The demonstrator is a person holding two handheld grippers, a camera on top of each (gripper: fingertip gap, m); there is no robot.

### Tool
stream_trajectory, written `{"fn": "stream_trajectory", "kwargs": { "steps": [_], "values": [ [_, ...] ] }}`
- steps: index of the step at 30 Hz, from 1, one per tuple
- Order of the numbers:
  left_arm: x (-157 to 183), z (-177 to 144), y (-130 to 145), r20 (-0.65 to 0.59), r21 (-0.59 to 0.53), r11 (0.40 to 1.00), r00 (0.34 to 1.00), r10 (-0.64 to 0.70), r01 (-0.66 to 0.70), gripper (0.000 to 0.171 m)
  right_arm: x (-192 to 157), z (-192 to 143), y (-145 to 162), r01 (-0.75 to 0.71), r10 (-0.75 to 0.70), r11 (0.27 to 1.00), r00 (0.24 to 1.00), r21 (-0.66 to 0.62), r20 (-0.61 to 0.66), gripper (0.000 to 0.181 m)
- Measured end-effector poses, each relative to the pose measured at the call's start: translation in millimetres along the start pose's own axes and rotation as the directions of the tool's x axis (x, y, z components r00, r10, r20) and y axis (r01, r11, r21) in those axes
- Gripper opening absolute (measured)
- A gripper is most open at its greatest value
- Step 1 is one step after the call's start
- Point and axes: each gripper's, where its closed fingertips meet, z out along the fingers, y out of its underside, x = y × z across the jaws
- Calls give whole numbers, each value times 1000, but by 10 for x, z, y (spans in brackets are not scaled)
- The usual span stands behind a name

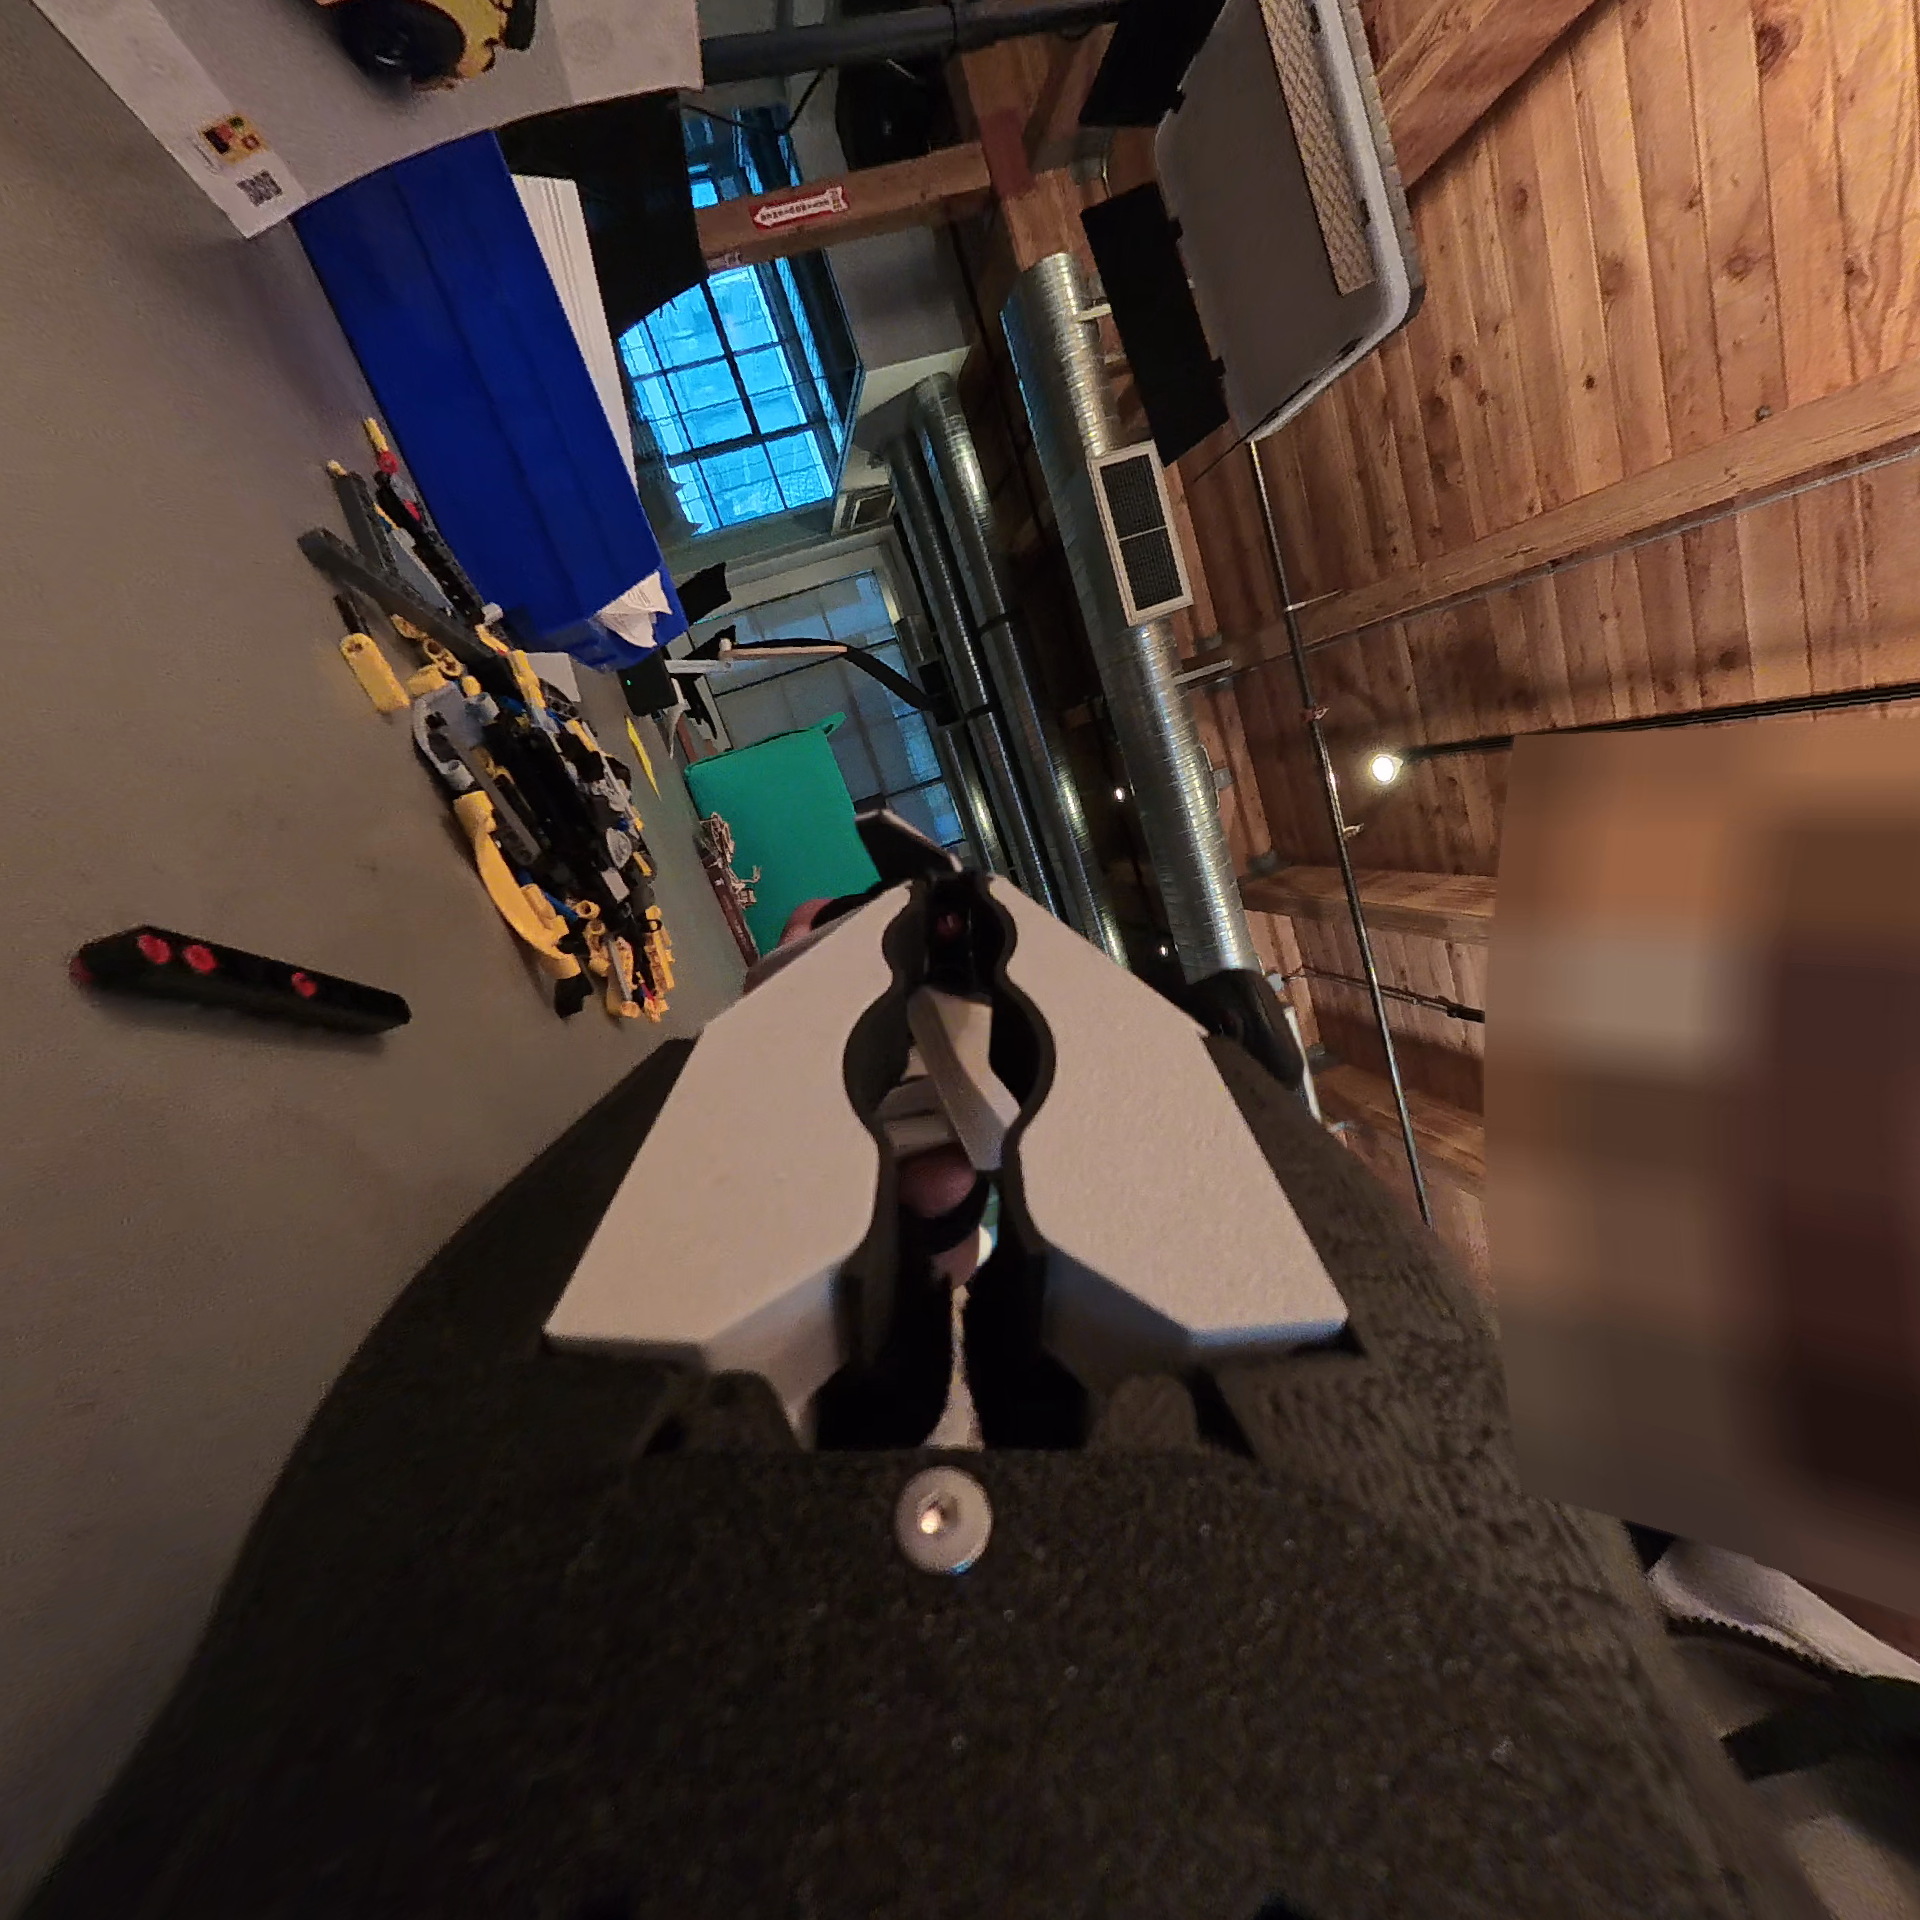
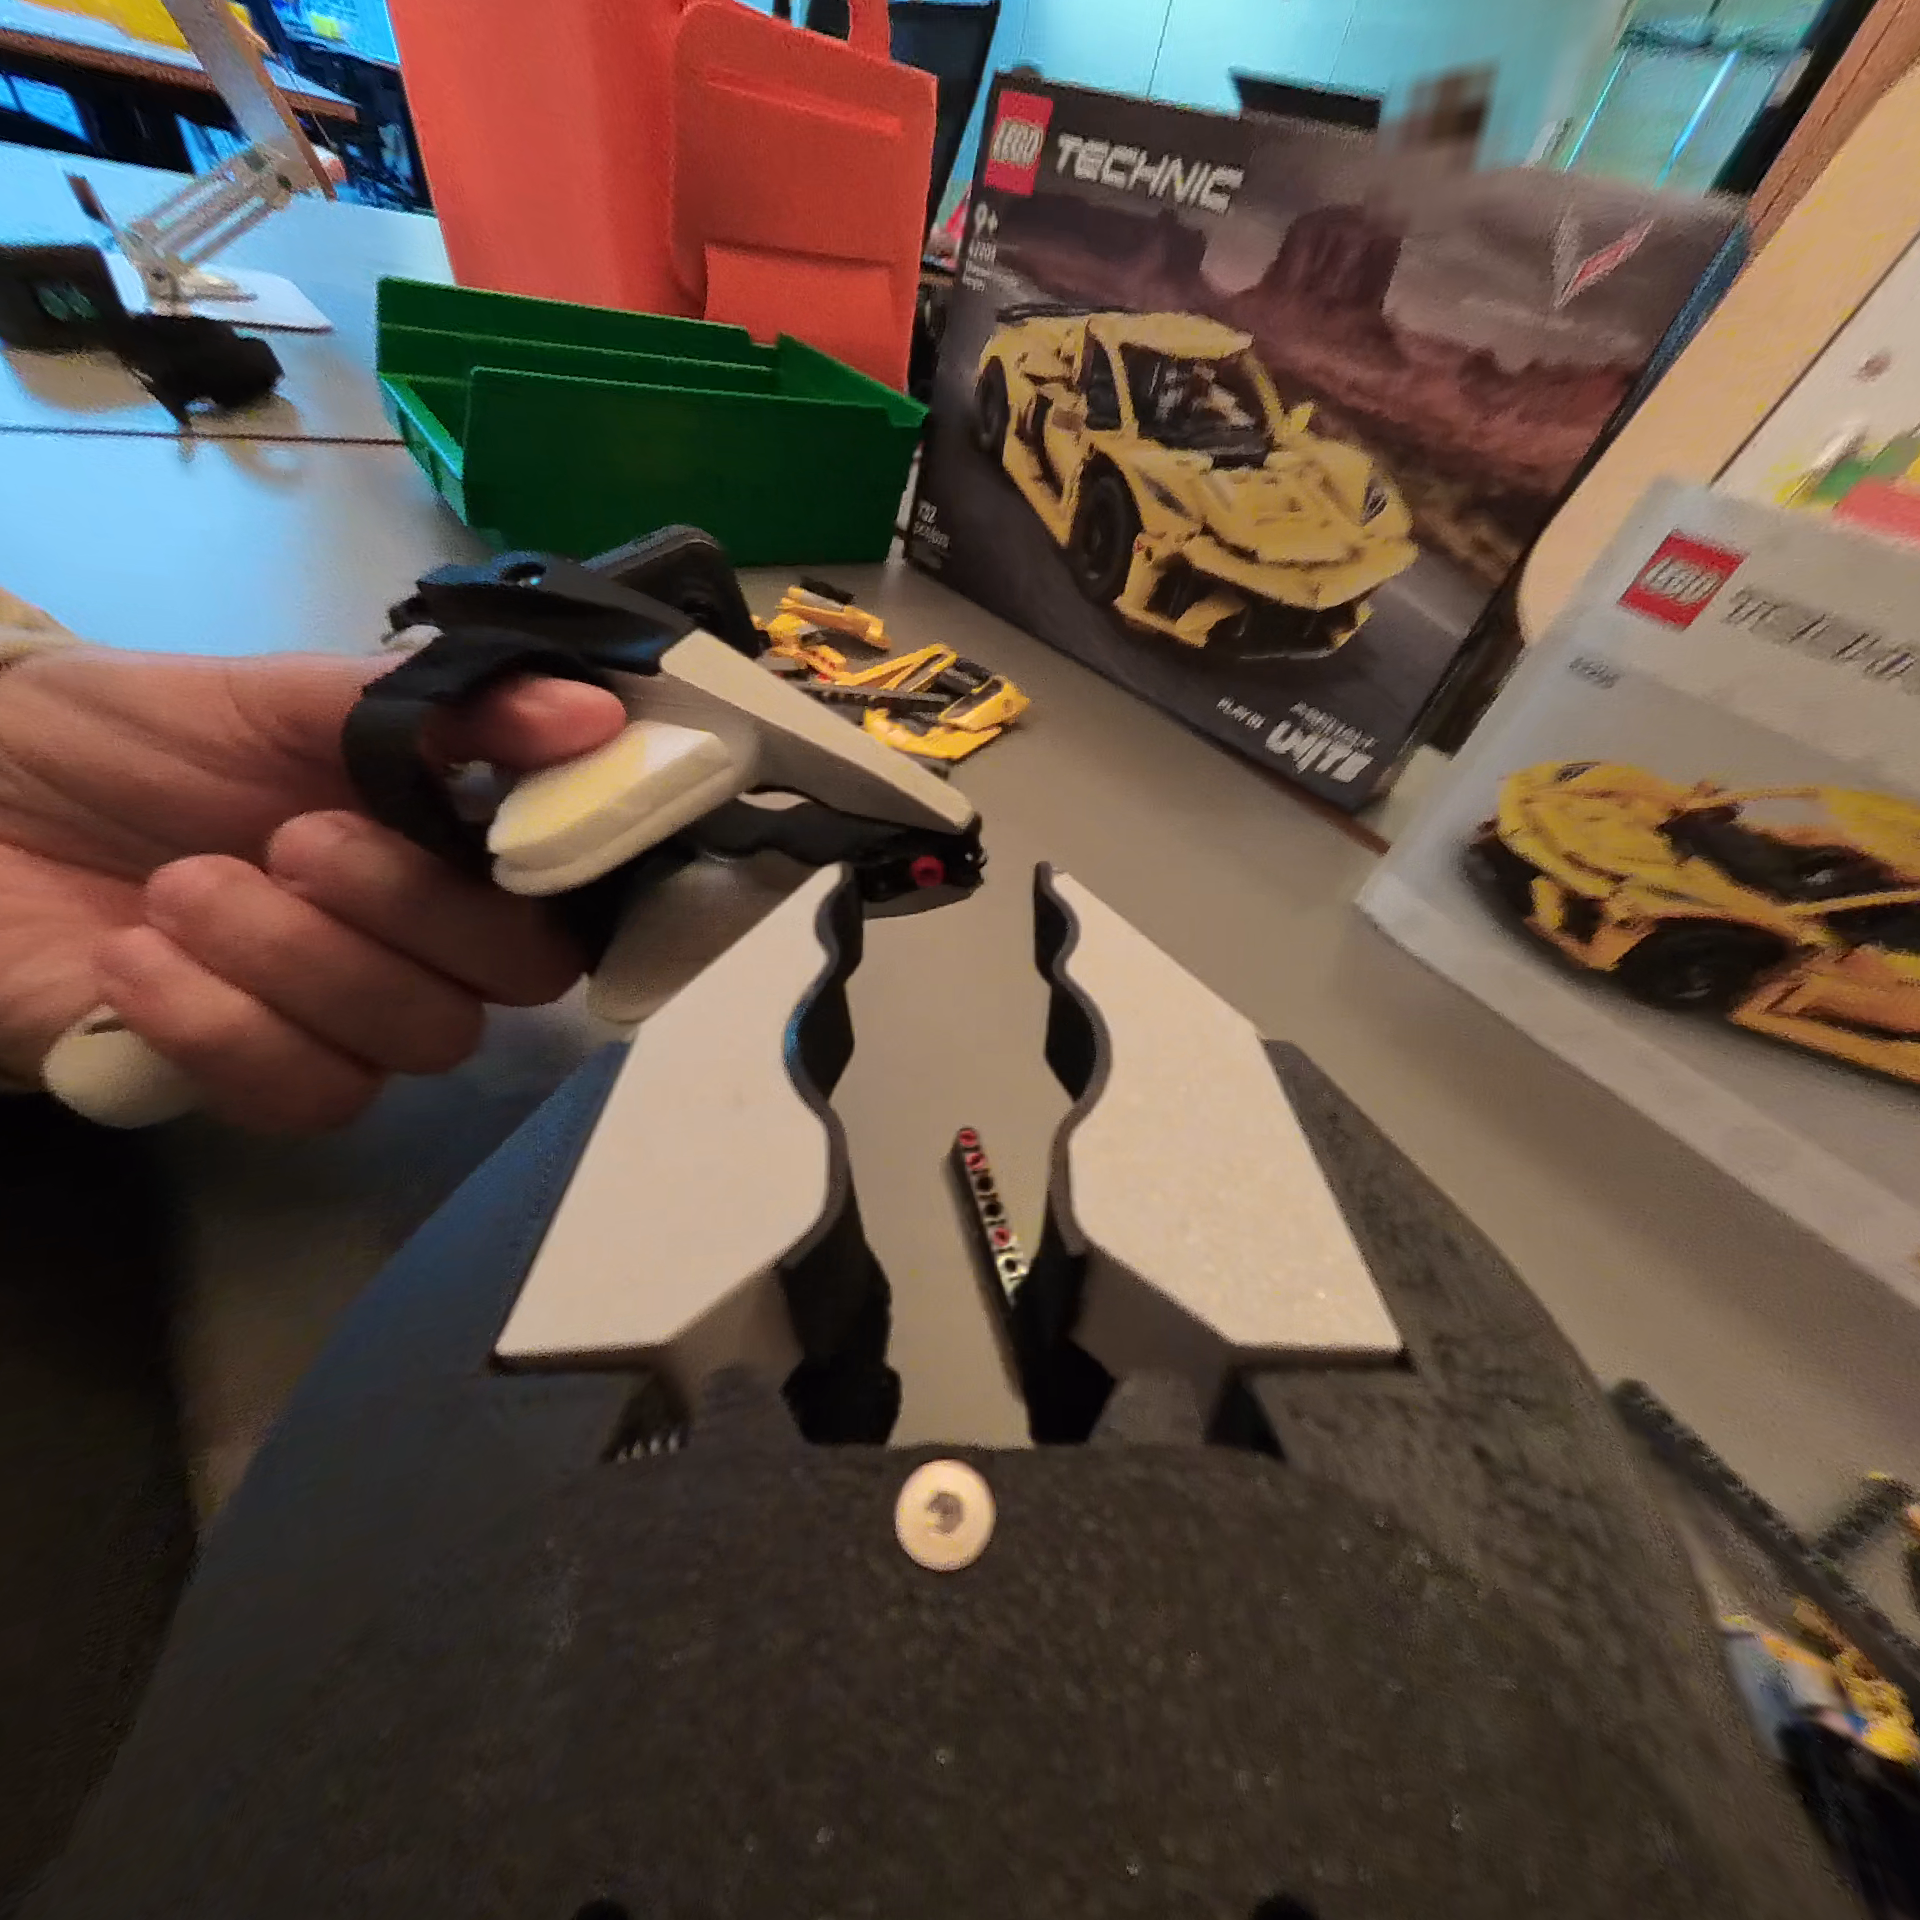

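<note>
left gripper (image 2: 951, 868): jaws pinch small black piece (image 2: 920, 873), seemingly | right gripper (image 2: 940, 894): jaws apart, empty

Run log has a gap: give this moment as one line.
left gripper: shut on small black plastic piece with red pin | right gripper: open, over long black plastic beam with red pins on grey table

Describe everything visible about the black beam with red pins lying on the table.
The black beam is a long, thin plastic-looking toy bar with a row of holes, several plugged by red pins. It lies flat on the grey table, alone, apart from the parts pile. The open right gripper frames it without touching it.
</note>
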Motion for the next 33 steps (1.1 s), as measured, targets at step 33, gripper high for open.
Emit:
{"fn": "stream_trajectory", "kwargs": {
  "steps": [33],
  "values": [
    [-1027, -1248, -148, 466, -779, 468, 115, 877, -417, 8, 92, -34, 1241, -30, 56, 844, 998, -535, 33, 7]
  ]
}}
